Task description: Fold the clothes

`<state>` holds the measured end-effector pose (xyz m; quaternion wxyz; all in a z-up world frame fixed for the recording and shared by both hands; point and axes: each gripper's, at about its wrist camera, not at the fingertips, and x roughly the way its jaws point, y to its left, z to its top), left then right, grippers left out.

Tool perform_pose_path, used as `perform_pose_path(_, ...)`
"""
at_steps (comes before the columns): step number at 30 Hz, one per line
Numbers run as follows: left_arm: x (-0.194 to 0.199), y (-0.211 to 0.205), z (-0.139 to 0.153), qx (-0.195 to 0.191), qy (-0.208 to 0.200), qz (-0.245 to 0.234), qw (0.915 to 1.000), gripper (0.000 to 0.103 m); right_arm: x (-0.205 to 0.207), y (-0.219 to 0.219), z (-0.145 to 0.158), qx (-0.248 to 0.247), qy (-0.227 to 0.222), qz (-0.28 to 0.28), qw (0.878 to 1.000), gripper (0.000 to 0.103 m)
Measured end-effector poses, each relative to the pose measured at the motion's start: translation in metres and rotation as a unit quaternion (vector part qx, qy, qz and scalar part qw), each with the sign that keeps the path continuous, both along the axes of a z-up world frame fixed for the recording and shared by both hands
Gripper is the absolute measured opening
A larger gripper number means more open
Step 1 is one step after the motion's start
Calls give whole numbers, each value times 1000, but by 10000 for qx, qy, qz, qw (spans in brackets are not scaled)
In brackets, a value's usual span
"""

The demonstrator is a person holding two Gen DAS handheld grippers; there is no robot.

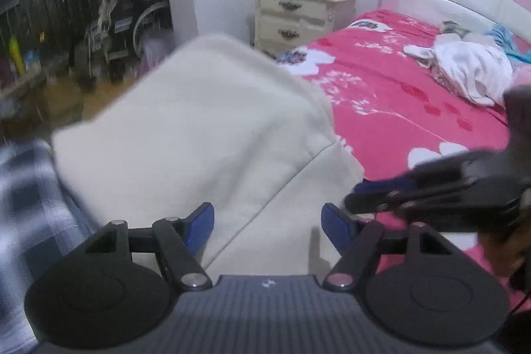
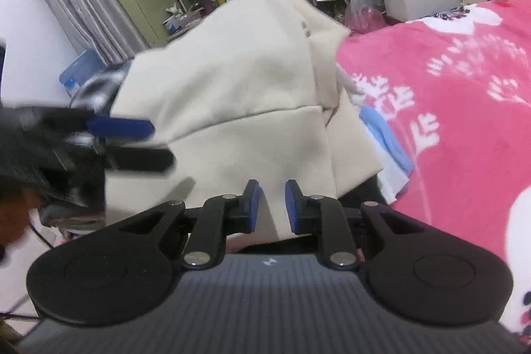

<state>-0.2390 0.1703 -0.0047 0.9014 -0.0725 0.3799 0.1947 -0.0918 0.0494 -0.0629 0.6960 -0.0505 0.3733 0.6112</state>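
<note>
The bed with the pink flower-printed cover spreads ahead and to the right of both tools. On its near corner, directly in front of both, lies the large cream fleece garment, partly folded. A straight fold edge crosses it just ahead of the right hand-held gripper, and in the left wrist view runs diagonally up and to the right from the left hand-held gripper. Its long axis seems to run away from the tools toward the far corner of the bed.

Beside its right edge pale blue cloth peeks out from beneath.

The left hand-held gripper hovers above the near part of the cream cloth with its blue pads wide apart and nothing pinched between them. The right one sits just to its right, jaws narrowed to a small gap; cream cloth shows in that gap, but whether the pads pinch it cannot be told. Both are about equally close to the near edge, the left nearer the loose left side.
</note>
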Motion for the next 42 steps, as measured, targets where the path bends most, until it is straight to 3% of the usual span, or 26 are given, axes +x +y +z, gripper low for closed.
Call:
perform_pose_path(2, -15, -5, 5, 2, -96, 59, 9999, 81, -5, -16, 17, 158, -240, 316, 9991, 18)
perform_pose_path(4, -18, -8, -10, 77, -82, 259, 9996, 85, -11, -24, 26, 159, -395, 622, 9972, 19)
perform_pose_path(7, -14, -15, -24, 327, -108, 555, 9979, 91, -15, 1, 8, -426, -517, 779, 9947, 24)
perform_pose_path(10, -16, -22, -7, 161, -263, 589, 9978, 92, -8, 14, 0, -873, -526, 682, 9925, 24)
perform_pose_path(12, -18, -22, 13, 5, -451, 594, 9972, 92, -1, 0, 28, -759, -633, 540, 9936, 24)
perform_pose_path(14, -18, -23, 37, -24, -769, 639, 9950, 93, 5, -18, 73, -603, -1015, 484, 9918, 24)
perform_pose_path(18, -18, -28, 99, -53, -1726, 826, 9815, 103, 7, -43, 164, -508, -1871, 276, 9806, 31)
perform_pose_path(20, -17, -34, 125, 59, -2001, 1055, 9741, 103, 9, -45, 203, -541, -1795, -115, 9822, 51)
perform_pose_path(23, -20, -47, 159, 221, -2377, 1398, 9610, 103, 4, -46, 238, -668, -1225, -837, 9867, 67)
perform_pose_path(26, -28, -55, 174, -39, -2398, 1479, 9595, 103, -12, -44, 237, -871, -772, -1168, 9863, 86)
perform_pose_path(27, -29, -58, 173, -92, -2367, 1505, 9598, 103, -21, -42, 230, -983, -786, -1211, 9846, 87)
perform_pose_path(31, -33, -65, 161, -319, -1921, 1688, 9662, 103, -49, -38, 193, -1383, -1304, -1208, 9743, 87)
perform_pose_path(34, -35, -64, 145, -557, -1478, 1880, 9694, 103, -54, -36, 176, -1626, -1450, -1193, 9687, 87)
perform_pose_path(38, -53, -65, 129, -534, -1213, 2188, 9667, 103, -61, -37, 168, -1681, -1392, -1156, 9690, 87)
perform_pose_path(42, -62, -67, 123, -443, -1065, 2203, 9686, 103, -77, -33, 163, -1755, -1335, -874, 9715, 87)
